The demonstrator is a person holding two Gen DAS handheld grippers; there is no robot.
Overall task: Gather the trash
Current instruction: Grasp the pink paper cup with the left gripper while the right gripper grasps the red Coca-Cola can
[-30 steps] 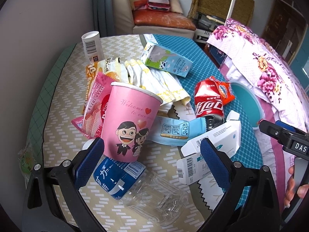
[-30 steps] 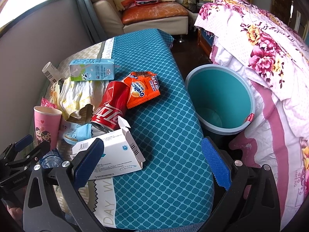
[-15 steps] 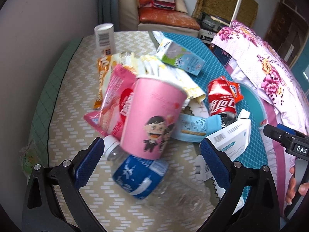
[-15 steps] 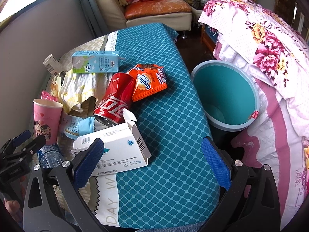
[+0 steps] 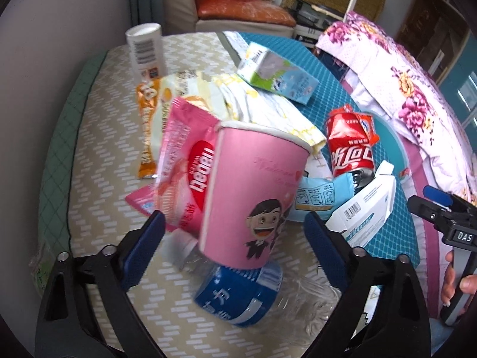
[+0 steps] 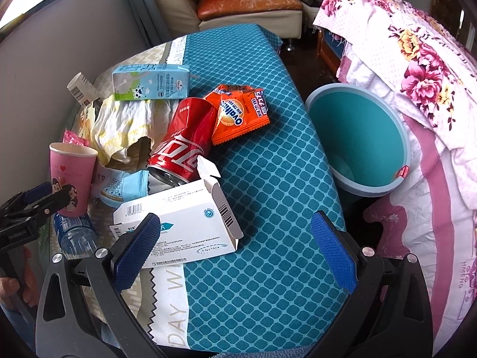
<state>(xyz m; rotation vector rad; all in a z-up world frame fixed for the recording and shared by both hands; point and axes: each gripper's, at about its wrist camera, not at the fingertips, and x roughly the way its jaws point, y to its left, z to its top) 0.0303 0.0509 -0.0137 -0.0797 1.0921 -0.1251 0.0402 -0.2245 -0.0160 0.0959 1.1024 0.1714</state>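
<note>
Cluttered table beside teal bin. Your left gripper closing around pink cup, pads not yet touching. Right gripper open, empty, near white box. Next: finish grip, carry cup to bin.

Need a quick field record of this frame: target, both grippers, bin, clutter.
target: pink paper cup, upright on the table
left gripper: fingers either side of the cup, closing, not yet pressing on it
right gripper: open, nothing between the fingers, over the white carton
bin: teal bin beside the table, looks empty
clutter: red can on its side, orange sachet, milk carton, plastic bottle lying by the cup
</note>
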